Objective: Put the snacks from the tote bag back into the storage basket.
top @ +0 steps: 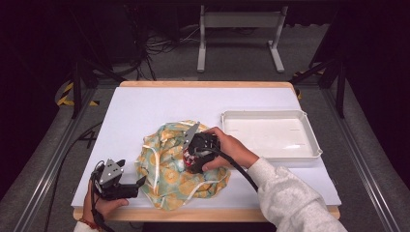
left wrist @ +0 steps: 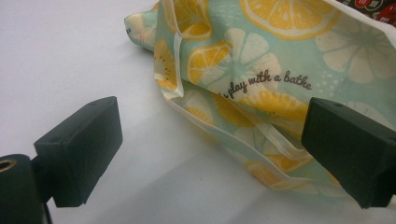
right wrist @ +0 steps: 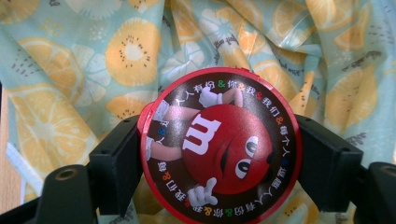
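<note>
On the white table (top: 145, 106), near its front edge, lies a crumpled cloth bag (top: 167, 164) printed with lemon slices on pale green. Over the middle of that bag the right gripper (top: 193, 157) comes in from the right side, and the right gripper view shows its two black jaws pressed against opposite sides of a round red candy tin (right wrist: 219, 147), whose lid bears a red cartoon face and a white letter m; the tin sits between the pads, above the folds of the bag. At the bag's near left corner the left gripper (top: 130, 186) rests low at the table's front, its jaws spread wide with nothing pinched, one pad over bare table and the other over the bag's hem. Beyond the bag to the right stands a shallow white tray (top: 309, 130), well apart from the tin.
</note>
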